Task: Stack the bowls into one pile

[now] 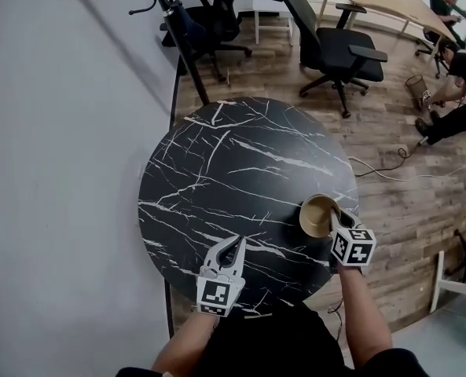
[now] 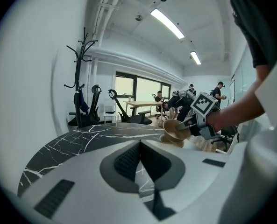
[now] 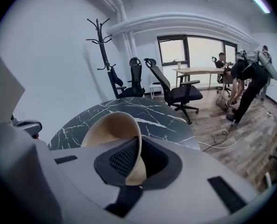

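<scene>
1. Closest to the head camera were the person's bare forearms [image 1: 366, 312], each one ending in a grey gripper above the round black marble table with white veins [image 1: 217, 155].
2. The left gripper [image 1: 238, 244] hung over the near edge of the table. Its own view showed the jaws pressed together with nothing between them.
3. The right gripper [image 1: 332, 225] was at the table's right edge. The head view showed only the open mouth of the round tan bowl [image 1: 317, 213], just in front of the marker cube [image 1: 352, 246].
4. Only the right gripper view showed the grip: the bowl's thin wall stood pinched between the two dark pads, and the bowl was tilted.
5. The left gripper view showed this bowl from the side, to the right of the left gripper and well apart from it. I could not tell what the tan shape under it was.
</scene>
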